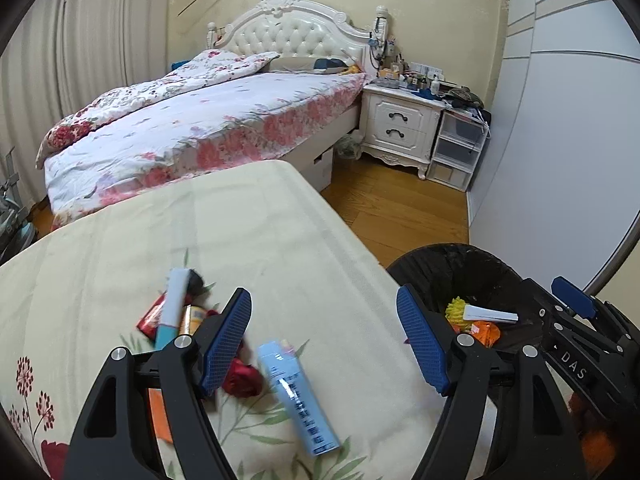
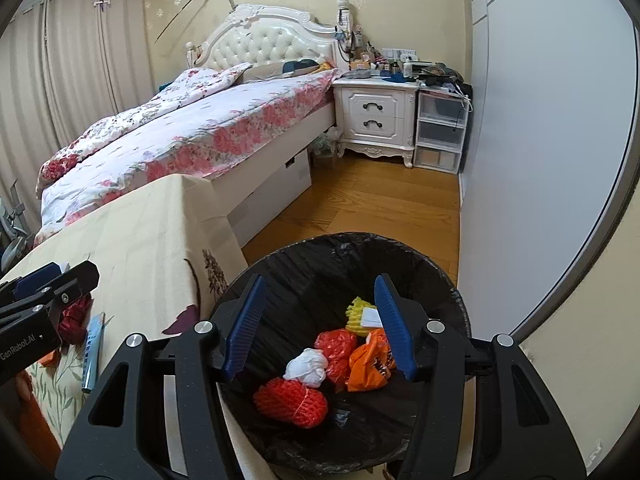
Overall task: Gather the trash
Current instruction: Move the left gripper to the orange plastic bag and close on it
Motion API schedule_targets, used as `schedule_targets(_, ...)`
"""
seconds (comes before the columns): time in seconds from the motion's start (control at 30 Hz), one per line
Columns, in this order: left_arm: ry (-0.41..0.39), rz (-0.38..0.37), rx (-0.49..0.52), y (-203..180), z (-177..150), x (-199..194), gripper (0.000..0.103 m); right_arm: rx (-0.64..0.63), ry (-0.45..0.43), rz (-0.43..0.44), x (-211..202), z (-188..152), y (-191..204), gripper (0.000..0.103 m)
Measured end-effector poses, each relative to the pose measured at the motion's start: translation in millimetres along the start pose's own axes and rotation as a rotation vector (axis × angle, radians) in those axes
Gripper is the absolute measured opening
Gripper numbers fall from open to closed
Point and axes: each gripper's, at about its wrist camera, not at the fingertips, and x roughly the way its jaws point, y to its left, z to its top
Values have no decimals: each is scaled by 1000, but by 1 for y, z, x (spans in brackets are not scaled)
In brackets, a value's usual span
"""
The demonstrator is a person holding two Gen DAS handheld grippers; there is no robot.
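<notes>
**Left wrist view: fingers apart over the tabletop litter**

Left wrist view shows your left gripper [image 1: 324,344] with its blue-padded fingers [image 1: 226,340] spread wide and empty above the cream floral-cloth tabletop [image 1: 248,232]. A pale blue tube with dark print [image 1: 296,396] lies between them, its lettering too blurred to read. Just beside it sit a crumpled red wrapper [image 1: 242,378] and a small pile of packets [image 1: 178,308]. "DAS" is legible on your right gripper [image 2: 320,328], and "GenRobot.AI" on the left one's body. The right fingers stand moderately apart, holding nothing, over the black-lined round trash bin [image 2: 400,248], which stands just off the tabletop's right edge and holds red, orange, white and yellow scraps [image 2: 332,356]. Bare wooden floor [image 2: 372,204] stretches beyond the bin.
</notes>
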Motion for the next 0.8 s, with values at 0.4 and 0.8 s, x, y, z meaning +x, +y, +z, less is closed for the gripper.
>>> schedule_targets(0.4, 44, 112, -105, 69, -45, -31, 73, -135, 49, 111, -23, -24, 63, 56)
schedule_targets(0.8, 117, 145, -165, 100, -64, -18, 73, -203, 119, 164, -14, -39, 100, 56)
